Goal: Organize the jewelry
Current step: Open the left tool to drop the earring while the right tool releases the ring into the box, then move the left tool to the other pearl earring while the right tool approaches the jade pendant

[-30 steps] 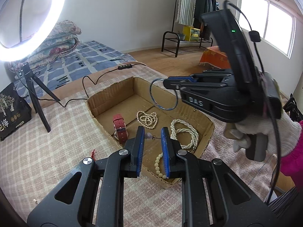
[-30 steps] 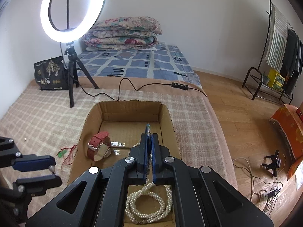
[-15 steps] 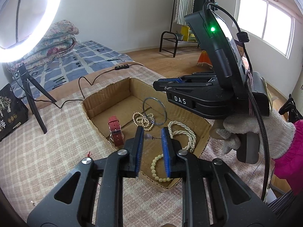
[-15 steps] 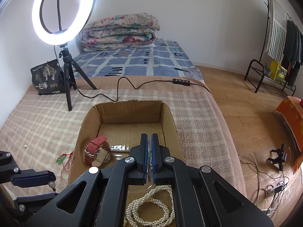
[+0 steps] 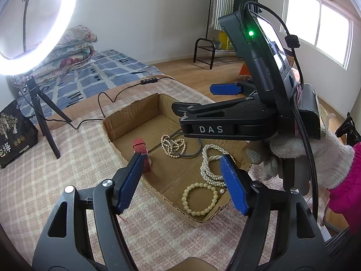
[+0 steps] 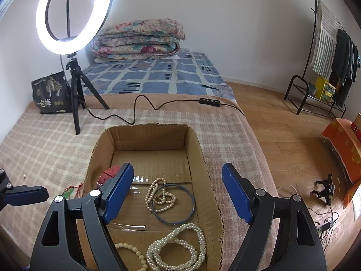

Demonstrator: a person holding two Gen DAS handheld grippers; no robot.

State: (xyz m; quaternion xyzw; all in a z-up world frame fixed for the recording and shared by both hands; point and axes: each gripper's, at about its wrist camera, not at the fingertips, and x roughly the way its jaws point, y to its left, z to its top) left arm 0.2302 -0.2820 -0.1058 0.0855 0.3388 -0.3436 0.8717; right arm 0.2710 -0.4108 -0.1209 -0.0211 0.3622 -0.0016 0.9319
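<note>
A shallow cardboard box (image 6: 212, 180) (image 5: 126, 117) lies on the plaid blanket. Inside are a thin blue bangle (image 6: 173, 204) (image 5: 191, 153) resting over a small pearl strand (image 6: 159, 195) (image 5: 172, 143), a larger pearl necklace (image 6: 178, 248) (image 5: 209, 164), a cream bead bracelet (image 5: 199, 199) (image 6: 133, 251) and a red-strapped watch (image 5: 142, 152) (image 6: 109, 174). My right gripper (image 6: 177, 195) is open and empty above the box. My left gripper (image 5: 182, 185) is open and empty over the box's near edge.
A ring light on a tripod (image 6: 74, 90) stands on the blanket's far left, its cable (image 6: 144, 108) trailing behind the box. A black bag (image 6: 50, 96) sits beside it. A small red and green item (image 6: 72, 192) lies left of the box. Bedding lies beyond.
My right gripper opened and released the blue bangle, which dropped into the box onto the small pearl strand. My left gripper also opened wide, and what it pinched is no longer between its jaws.
</note>
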